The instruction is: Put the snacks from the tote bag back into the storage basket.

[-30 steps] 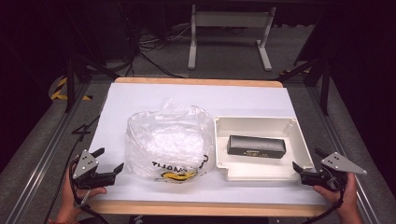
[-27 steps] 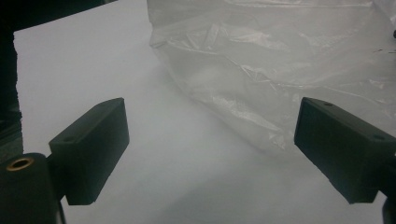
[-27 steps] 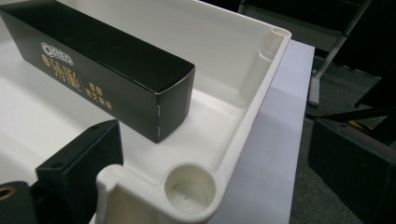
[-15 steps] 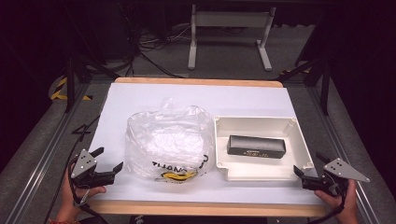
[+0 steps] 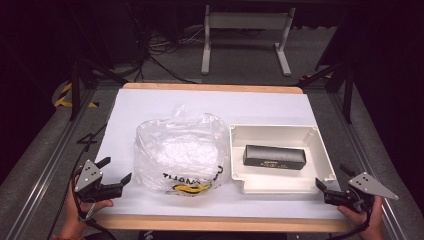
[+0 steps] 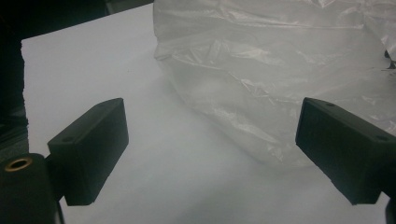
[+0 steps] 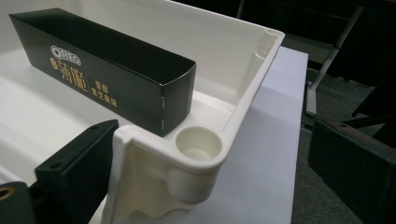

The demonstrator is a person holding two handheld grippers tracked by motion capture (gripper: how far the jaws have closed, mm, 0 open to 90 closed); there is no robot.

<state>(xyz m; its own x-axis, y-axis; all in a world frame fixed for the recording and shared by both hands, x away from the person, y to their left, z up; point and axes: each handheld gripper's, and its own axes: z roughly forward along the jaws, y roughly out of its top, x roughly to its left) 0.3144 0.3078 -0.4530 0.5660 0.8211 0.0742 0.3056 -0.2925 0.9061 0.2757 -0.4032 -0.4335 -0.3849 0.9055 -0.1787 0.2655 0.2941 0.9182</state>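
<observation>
- White paper covers the tabletop (image 5: pixel 210 107) in the high view; over the last second the right hand-held gripper (image 5: pixel 326 191) has slid inward to the tray (image 5: pixel 324 155) corner, so a grasp there seems next.
- Left gripper view: left hand-held gripper (image 6: pixel 210 144), jaws apart, faces the plastic bag (image 6: pixel 280 70).
- Right gripper view: jaws apart, straddling the tray's corner beside the black box (image 7: pixel 102 70).
</observation>
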